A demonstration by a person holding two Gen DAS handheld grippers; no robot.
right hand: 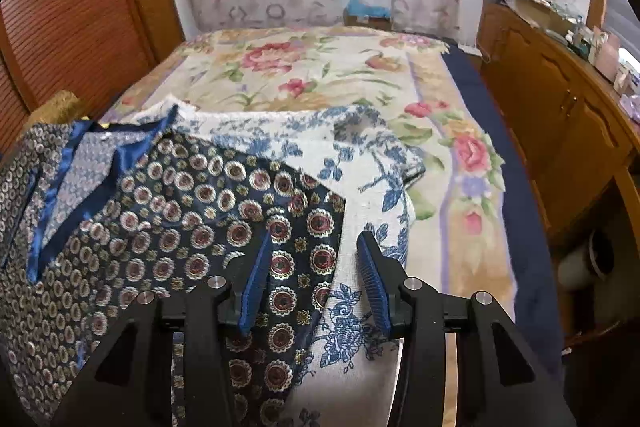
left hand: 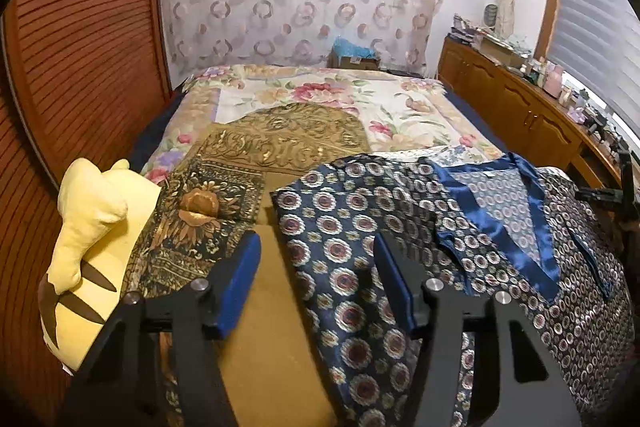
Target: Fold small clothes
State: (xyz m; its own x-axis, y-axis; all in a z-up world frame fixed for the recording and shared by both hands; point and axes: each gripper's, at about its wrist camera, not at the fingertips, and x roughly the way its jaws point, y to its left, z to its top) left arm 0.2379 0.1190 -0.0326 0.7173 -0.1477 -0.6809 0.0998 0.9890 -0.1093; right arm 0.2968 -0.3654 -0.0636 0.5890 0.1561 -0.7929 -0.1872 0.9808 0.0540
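The left gripper (left hand: 316, 247) points forward and slightly downward, its jaws spread wide with nothing between the blue pads (left hand: 240, 283). The right gripper (right hand: 314, 247) holds much the same forward, downward-tilted pose, jaws likewise parted and gripping nothing, both black frames level.

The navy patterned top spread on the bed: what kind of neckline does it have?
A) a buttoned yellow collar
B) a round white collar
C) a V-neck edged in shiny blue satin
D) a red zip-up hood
C: the navy patterned top shows a V-shaped opening bordered by a glossy blue satin band, seen in both wrist views.
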